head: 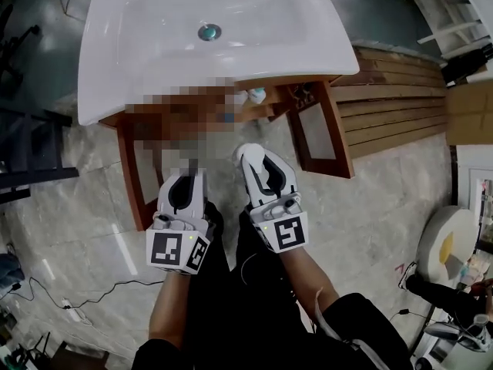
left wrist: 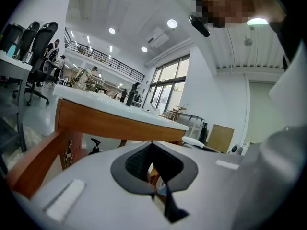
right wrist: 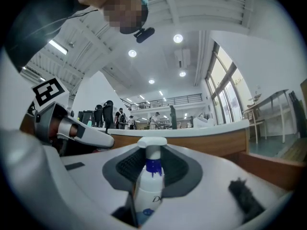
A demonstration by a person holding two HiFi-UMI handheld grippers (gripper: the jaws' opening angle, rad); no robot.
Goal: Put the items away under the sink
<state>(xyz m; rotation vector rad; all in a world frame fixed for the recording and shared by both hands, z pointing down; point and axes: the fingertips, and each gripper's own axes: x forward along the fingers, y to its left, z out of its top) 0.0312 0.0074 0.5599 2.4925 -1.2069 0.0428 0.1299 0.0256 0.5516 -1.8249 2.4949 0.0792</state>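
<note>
Sink (head: pixel 154 52), broad, glossy white and rounded at the corners, lies just ahead of both claws in the head view, resting on a cabinet (head: pixel 127 156) of reddish-brown wood whose framed door (head: pixel 320 133) stands swung open to the right. Beneath it the floor (head: pixel 69 206) is pale grey stone-look tile. The left claw (head: pixel 187 174), a smooth white shell with black ribbed pads, points at the cabinet front beside its left leg. In the left gripper view its tips (left wrist: pixel 152 143) meet, leaving only a thin slit lower down where wood and something white and blue show, and whether that is gripped or lies beyond I cannot tell. The right claw (head: pixel 253 154) reaches towards the opening under the basin. Its jaws stand partly apart and are closed on a spray bottle (right wrist: pixel 145 188), a slim white plastic cylinder with a blue neck and a flat white trigger head, upright between the pads. Inside the cabinet, just past the right claw's tip, stands a small white teal-capped bottle (head: pixel 256 95). A round metal drain (head: pixel 209 31) sits in the basin.
</note>
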